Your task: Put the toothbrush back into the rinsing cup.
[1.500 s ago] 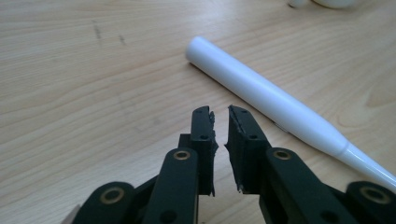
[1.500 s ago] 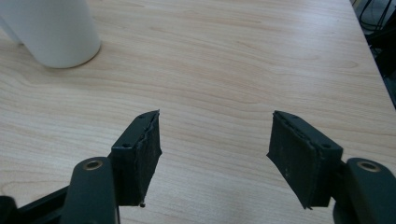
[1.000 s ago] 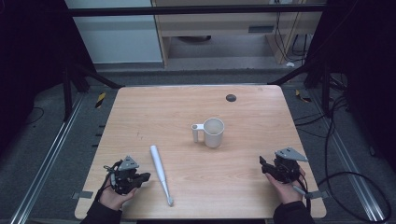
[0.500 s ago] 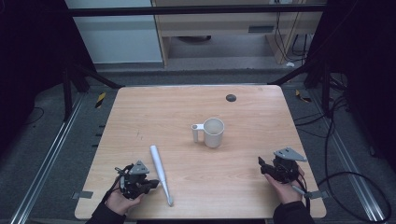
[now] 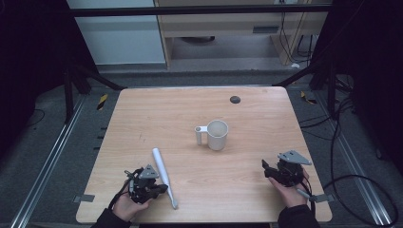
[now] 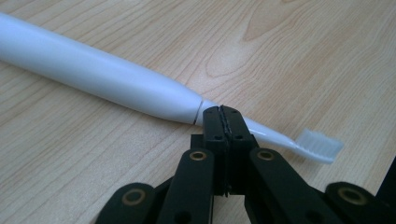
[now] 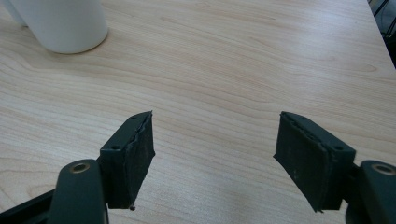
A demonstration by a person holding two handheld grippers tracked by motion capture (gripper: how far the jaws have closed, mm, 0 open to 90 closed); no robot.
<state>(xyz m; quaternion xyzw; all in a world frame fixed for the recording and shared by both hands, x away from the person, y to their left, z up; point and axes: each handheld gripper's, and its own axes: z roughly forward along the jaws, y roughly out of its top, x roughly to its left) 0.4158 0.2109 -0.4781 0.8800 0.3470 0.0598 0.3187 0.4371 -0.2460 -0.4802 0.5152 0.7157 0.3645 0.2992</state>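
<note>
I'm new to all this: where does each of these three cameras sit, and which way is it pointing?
High view: above the person's side, looking forward and down on the table; both hands and forearms enter at the bottom.
Left gripper view: rides the left gripper, facing the toothbrush; its jaws are shut.
Right gripper view: rides the right gripper, facing bare wood and the mug; its jaws are open.
Shared: the high view also shows the toothbrush and the mug.

no readable text or labels, seemingly
</note>
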